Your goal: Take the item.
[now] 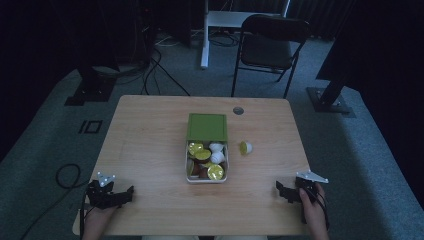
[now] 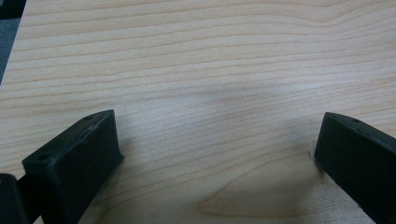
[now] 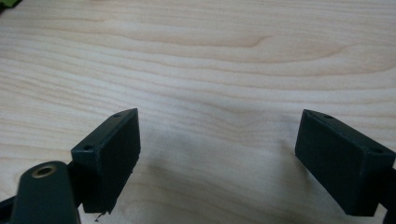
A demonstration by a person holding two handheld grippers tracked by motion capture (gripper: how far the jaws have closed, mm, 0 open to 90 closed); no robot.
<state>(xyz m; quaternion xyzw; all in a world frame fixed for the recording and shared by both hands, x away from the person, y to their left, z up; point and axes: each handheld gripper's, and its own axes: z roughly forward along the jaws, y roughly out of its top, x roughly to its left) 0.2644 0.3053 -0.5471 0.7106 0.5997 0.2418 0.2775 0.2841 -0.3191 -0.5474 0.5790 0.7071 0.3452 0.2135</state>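
Now; left gripper [image 1: 131,192], right gripper [image 1: 278,187]: blocky fingers apart; table [image 1: 150,150]: smooth woodgrain

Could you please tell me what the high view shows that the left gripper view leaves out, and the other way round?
The high view alone takes in the open box of capsules, its green lid, a loose capsule to the box's right, the right gripper and a chair. The left gripper view alone gives the wood grain up close between wide-apart jaws. Both show the left gripper and the wooden table.
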